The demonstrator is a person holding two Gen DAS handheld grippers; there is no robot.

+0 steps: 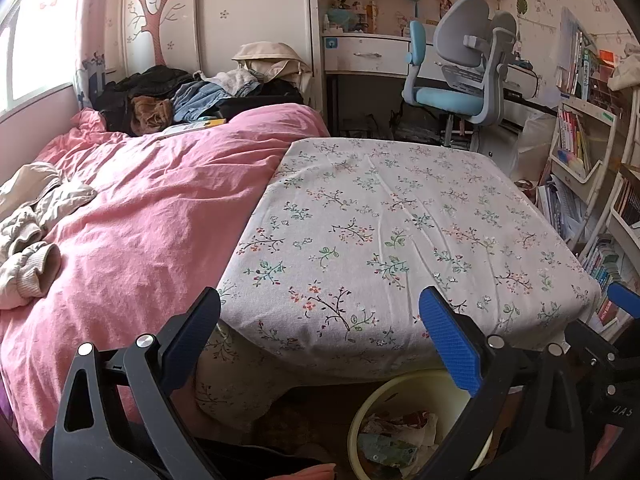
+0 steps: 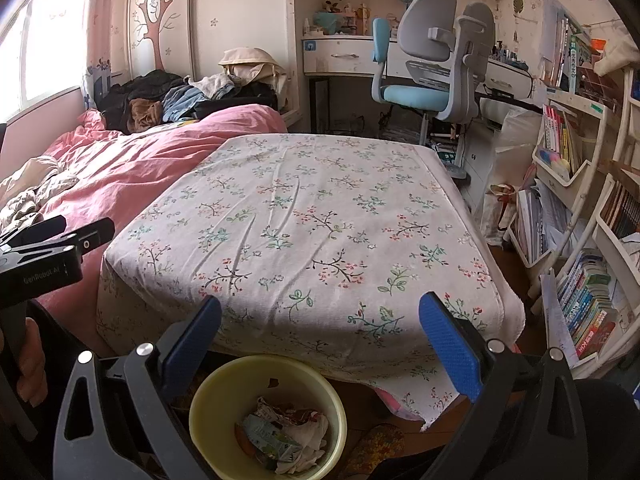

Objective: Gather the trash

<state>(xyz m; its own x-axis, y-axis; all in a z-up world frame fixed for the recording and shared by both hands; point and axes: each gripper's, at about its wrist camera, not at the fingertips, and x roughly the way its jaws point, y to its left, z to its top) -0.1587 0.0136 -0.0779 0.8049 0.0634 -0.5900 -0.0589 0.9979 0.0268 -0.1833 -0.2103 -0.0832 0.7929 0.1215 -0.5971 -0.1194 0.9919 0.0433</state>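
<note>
A pale yellow bin (image 2: 224, 384) stands on the floor at the front of the table and holds crumpled paper and wrappers (image 2: 280, 436). It also shows in the left wrist view (image 1: 400, 388), with the trash (image 1: 396, 440) inside. My left gripper (image 1: 320, 340) is open and empty, above and behind the bin. My right gripper (image 2: 320, 340) is open and empty, over the bin's far rim. The left gripper also shows at the left edge of the right wrist view (image 2: 76, 236). The table's flowered cloth (image 2: 304, 232) has no trash on it.
A bed with a pink quilt (image 1: 140, 208) and loose clothes (image 1: 36, 216) lies to the left. A blue and grey chair (image 1: 460, 68) and a desk (image 1: 360, 54) stand behind the table. Bookshelves (image 2: 580, 216) line the right side.
</note>
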